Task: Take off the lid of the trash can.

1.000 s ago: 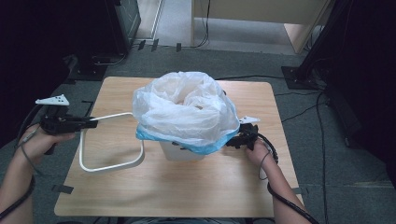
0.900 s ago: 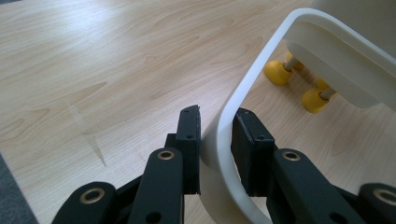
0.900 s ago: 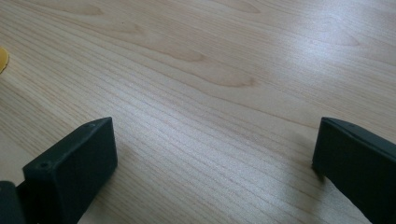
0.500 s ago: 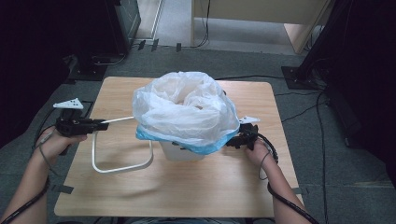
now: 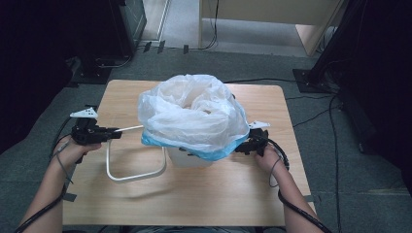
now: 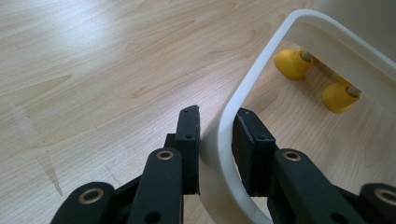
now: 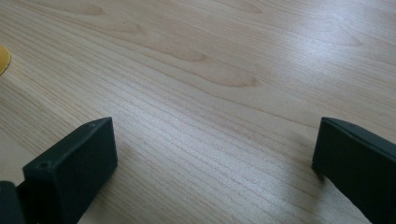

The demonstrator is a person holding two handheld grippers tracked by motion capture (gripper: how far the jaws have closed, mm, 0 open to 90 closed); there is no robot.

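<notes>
White frame [image 6: 219, 140] sits clamped in the left gripper [image 6: 215, 140]; right gripper [image 7: 212, 154] gapes over bare table [image 7: 210, 70].

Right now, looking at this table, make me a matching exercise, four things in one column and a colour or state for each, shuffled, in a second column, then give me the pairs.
Things:
1. left hand-held gripper
2. right hand-held gripper
3. plastic bag
4. casters

Colour or state:
A. yellow, under the white bin
B. jaws wide apart over bare wood
C. translucent white, bunched over the bin's top
D. clamped on the white frame

Pairs: 1-D, 2-B, 3-C, 4-A
</notes>
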